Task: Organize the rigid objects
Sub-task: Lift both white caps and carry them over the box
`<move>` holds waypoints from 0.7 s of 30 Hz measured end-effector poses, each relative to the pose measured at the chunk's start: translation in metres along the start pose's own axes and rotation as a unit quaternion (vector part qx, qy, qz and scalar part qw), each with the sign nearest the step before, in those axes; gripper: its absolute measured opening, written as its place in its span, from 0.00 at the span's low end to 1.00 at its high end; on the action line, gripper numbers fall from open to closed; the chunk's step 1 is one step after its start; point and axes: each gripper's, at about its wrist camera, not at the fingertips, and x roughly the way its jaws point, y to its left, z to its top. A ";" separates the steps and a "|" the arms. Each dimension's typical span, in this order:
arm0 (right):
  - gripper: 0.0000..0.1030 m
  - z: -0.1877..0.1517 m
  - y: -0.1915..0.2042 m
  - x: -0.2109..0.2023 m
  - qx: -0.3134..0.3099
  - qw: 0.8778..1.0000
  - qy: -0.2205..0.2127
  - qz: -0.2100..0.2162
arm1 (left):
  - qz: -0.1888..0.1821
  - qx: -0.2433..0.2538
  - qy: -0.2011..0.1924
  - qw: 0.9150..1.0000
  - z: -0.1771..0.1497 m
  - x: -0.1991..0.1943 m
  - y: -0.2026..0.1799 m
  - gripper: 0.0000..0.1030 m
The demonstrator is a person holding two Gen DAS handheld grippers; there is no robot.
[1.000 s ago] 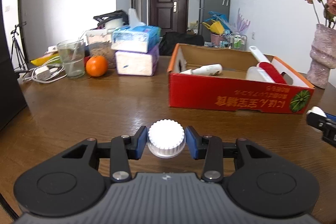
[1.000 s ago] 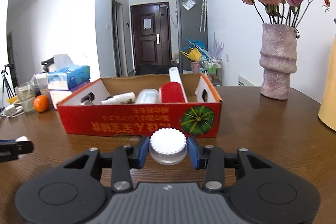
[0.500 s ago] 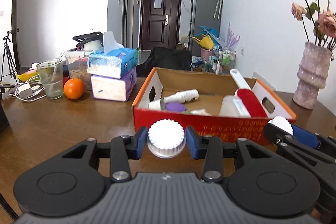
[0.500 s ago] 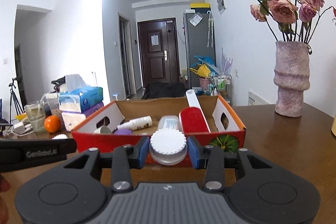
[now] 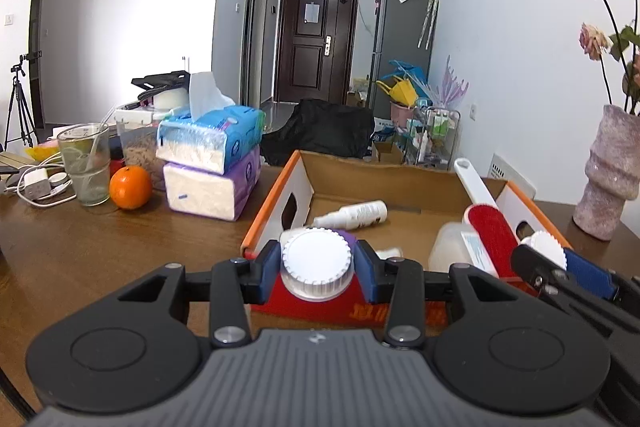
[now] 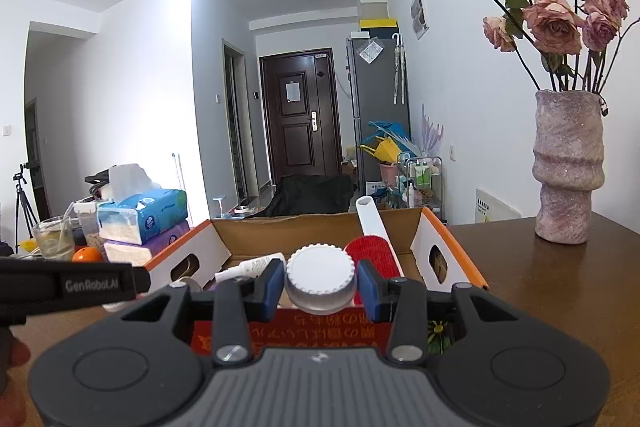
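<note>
My left gripper (image 5: pixel 316 269) is shut on a white ribbed-cap bottle (image 5: pixel 315 263) and holds it just above the near left rim of the red cardboard box (image 5: pixel 276 215). My right gripper (image 6: pixel 320 285) is shut on another white ribbed-cap bottle (image 6: pixel 320 277) above the box's near wall (image 6: pixel 320 331); it also shows at the right of the left wrist view (image 5: pixel 560 263). Inside the box lie a white spray bottle (image 5: pixel 354 213), a red lint brush (image 5: pixel 490 227) with a white handle, and a clear plastic container (image 5: pixel 456 251).
Stacked tissue packs (image 5: pixel 212 163), an orange (image 5: pixel 130 187), a glass (image 5: pixel 85 163) and a charger with cables (image 5: pixel 38 185) stand at the left on the brown table (image 5: pixel 100 247). A pink vase of dried roses (image 6: pixel 568 167) stands at the right.
Both grippers have risen and moved forward with their bottles, from low over the table in front of the box to above its near rim. The right gripper now sits close beside the left.
</note>
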 end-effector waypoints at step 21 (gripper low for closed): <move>0.38 0.014 -0.006 0.060 -0.013 1.000 -0.006 0.000 | 0.005 -0.004 -0.005 1.000 0.024 0.047 -0.004 0.40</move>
